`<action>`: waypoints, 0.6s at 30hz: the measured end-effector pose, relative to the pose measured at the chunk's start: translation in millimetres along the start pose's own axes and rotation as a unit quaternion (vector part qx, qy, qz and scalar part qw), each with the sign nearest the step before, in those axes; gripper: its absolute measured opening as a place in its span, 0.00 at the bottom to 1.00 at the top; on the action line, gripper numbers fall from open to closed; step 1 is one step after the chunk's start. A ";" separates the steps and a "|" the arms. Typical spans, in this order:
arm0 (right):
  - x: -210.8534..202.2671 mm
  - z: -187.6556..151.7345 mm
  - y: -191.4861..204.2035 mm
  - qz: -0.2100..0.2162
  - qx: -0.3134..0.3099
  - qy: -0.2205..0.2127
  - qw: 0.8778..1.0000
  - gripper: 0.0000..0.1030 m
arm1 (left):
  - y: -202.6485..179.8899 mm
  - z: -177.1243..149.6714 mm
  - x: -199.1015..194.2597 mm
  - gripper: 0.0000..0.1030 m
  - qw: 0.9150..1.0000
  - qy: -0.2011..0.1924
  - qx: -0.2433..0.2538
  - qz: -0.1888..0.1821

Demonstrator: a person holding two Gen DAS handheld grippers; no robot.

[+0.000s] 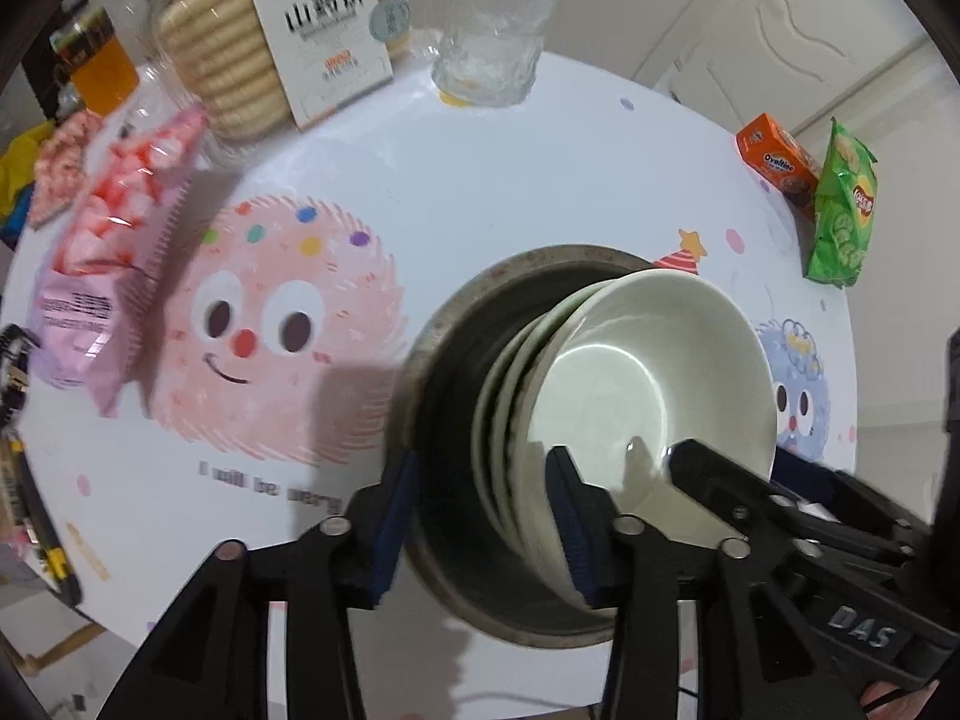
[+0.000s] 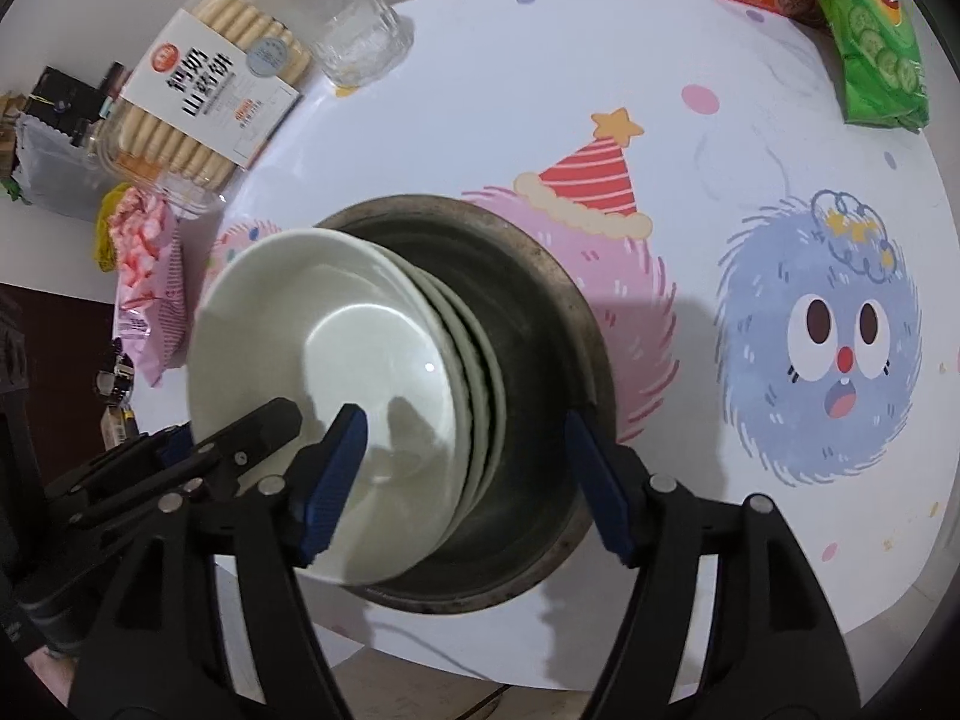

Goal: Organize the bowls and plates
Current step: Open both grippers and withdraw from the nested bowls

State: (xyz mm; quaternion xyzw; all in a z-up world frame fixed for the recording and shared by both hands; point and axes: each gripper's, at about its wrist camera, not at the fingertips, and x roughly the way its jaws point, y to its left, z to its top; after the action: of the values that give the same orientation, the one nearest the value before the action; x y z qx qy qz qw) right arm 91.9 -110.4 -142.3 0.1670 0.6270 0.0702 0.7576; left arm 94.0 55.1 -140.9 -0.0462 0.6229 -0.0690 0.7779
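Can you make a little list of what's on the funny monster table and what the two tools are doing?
Stack: white bowls nested together, tilted
Holder: metal pot containing the stack
Left tool: open, straddling the near edges of the pot and bowls
Right tool: open, straddling the bowls' near edge
Snacks: cookie box, green chip bag, orange Ovaltine box, pink candy bag
Also: clear glass

Table (image 2: 540, 90) centre open between metal basin (image 2: 540, 276) and glass (image 2: 360, 42). Snack packs lined far edge. Stacked bowls (image 2: 336, 360) filled basin, left dark gap one side.

Stacked bowls (image 2: 336, 360) sit in a metal basin (image 2: 540, 312) on the table (image 2: 480, 90).
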 end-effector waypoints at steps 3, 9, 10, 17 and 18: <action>-21.1 -5.8 2.9 -0.023 -0.019 -0.043 0.999 0.88 | -0.2 -5.6 -16.2 0.46 1.000 -0.026 0.007 0.007; -71.6 -23.5 7.8 -0.051 -0.068 -0.128 0.988 0.88 | -2.1 -24.3 -51.6 0.55 0.997 -0.079 -0.002 -0.002; -79.4 -27.5 8.4 -0.048 -0.079 -0.139 0.986 0.88 | -2.6 -28.1 -55.6 0.59 0.997 -0.083 -0.005 -0.007; -109.6 -49.6 8.0 -0.059 -0.106 -0.181 0.976 0.98 | -6.2 -50.9 -72.1 0.65 0.995 -0.089 -0.035 0.008; -112.7 -51.6 7.0 -0.076 -0.101 -0.184 0.975 1.00 | -7.8 -54.4 -74.6 0.72 0.995 -0.089 -0.037 0.012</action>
State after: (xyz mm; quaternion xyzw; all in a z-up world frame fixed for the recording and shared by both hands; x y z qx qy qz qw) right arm 19.4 -131.0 -43.6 0.0514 0.4774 0.0439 0.8761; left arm 24.5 60.5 -79.8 -0.0729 0.5537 -0.0322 0.8289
